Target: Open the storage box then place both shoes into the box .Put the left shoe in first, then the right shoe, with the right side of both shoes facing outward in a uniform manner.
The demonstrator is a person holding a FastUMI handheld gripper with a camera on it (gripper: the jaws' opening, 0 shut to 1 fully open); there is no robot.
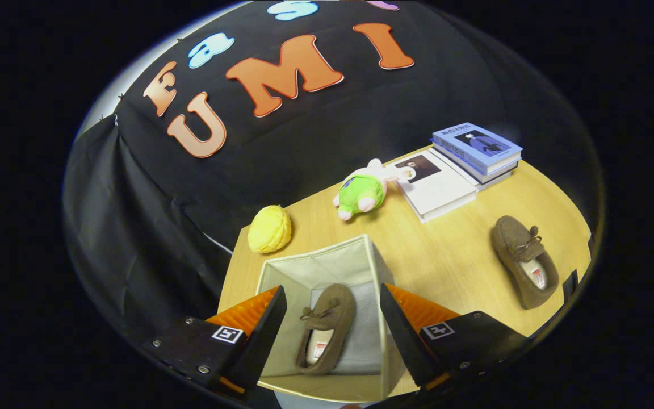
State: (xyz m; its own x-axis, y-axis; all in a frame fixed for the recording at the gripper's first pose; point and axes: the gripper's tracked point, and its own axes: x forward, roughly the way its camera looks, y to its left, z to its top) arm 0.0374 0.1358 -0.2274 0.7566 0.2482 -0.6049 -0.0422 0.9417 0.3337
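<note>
An open cream fabric storage box stands on the wooden table right under my fingers. One brown moccasin shoe lies inside it on the box floor, toe pointing away. My gripper hovers above the box, open, with the shoe seen in the gap between its fingers and nothing held. The second brown shoe lies on the table to the right of the box, sole down, toe pointing away.
Beyond the box lie a yellow round toy and a green and white plush toy. At the far right are a white book and a stack of blue books. Black cloth hangs behind the table.
</note>
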